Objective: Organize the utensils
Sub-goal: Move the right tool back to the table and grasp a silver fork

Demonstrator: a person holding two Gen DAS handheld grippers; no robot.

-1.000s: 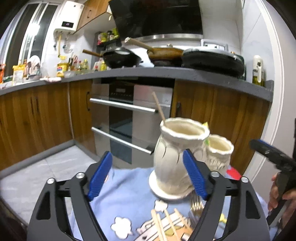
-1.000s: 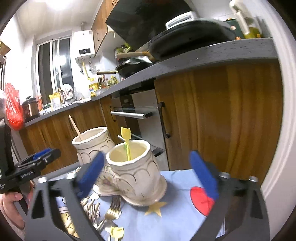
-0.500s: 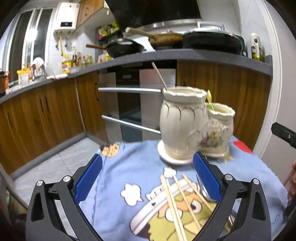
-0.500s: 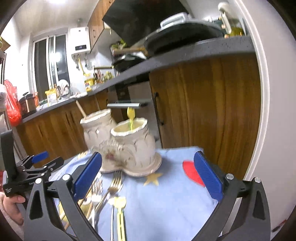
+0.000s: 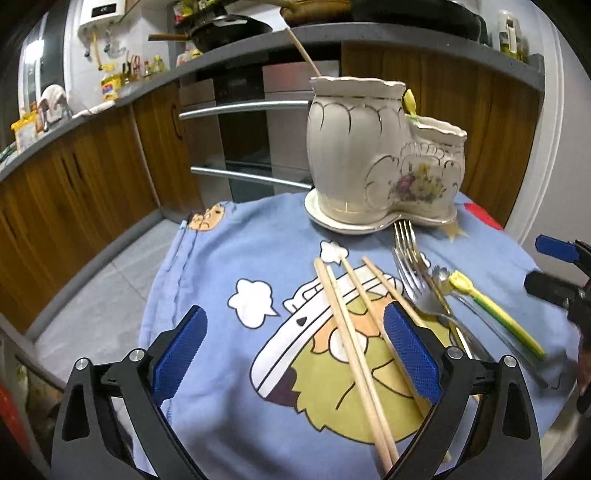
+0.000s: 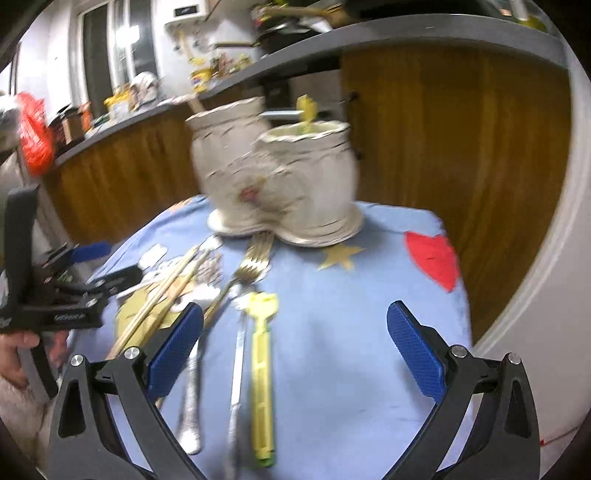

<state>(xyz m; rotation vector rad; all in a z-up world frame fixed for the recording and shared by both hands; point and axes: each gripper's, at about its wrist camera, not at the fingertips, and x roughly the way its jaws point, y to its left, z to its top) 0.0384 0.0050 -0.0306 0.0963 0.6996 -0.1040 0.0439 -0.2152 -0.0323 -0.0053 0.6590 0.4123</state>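
A cream ceramic two-pot utensil holder point(image 5: 373, 162) point(image 6: 273, 184) stands at the far side of a small table covered by a blue cartoon cloth point(image 5: 236, 266) point(image 6: 369, 295). One chopstick leans in its tall pot point(image 5: 304, 51) and a yellow utensil point(image 6: 306, 112) stands in the low pot. Wooden chopsticks point(image 5: 351, 332) point(image 6: 162, 295), metal forks point(image 5: 410, 262) point(image 6: 251, 258), a spoon and a yellow-handled utensil point(image 5: 495, 314) point(image 6: 262, 369) lie on the cloth. My left gripper point(image 5: 295, 350) is open and empty above the chopsticks. My right gripper point(image 6: 295, 350) is open and empty above the yellow utensil.
Wooden kitchen cabinets point(image 5: 74, 177) and an oven point(image 5: 243, 129) stand behind the table, under a grey counter with pans point(image 5: 221, 29). A white wall edge point(image 6: 546, 258) is close on the right. The table edge drops to a tiled floor point(image 5: 92, 295) on the left.
Both grippers have pulled back from the holder and tilted down toward the table. The loose utensils on the cloth now lie between and under the open jaws.
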